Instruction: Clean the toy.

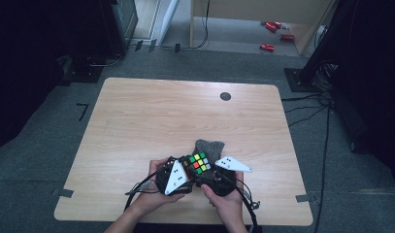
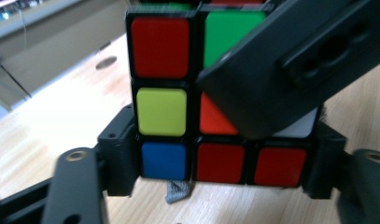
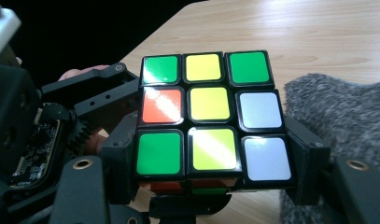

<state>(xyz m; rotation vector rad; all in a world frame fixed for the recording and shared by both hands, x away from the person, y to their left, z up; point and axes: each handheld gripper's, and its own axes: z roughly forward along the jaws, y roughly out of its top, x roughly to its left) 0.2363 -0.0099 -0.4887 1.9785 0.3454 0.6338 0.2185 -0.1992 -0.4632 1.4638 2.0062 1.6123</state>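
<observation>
A scrambled Rubik's cube (image 1: 197, 162) is held just above the wooden table near its front edge, between both grippers. My left gripper (image 1: 188, 172), with a white three-cornered plate on top, is shut on the cube's lowest row (image 2: 220, 163), which shows blue, red, red. My right gripper (image 1: 208, 171) comes in from the right and is shut on the near row of the green, yellow and white face (image 3: 208, 105). One black jaw of the right gripper crosses in front of the cube (image 2: 162, 112) in the left gripper view. A hand holds each gripper.
A grey fuzzy cloth (image 1: 209, 145) lies on the table (image 1: 137, 121) just behind and under the cube, also the cloth (image 3: 337, 112) at the right. A black round disc (image 1: 225, 96) sits at the far right. Red objects (image 1: 272, 29) lie on the floor beyond.
</observation>
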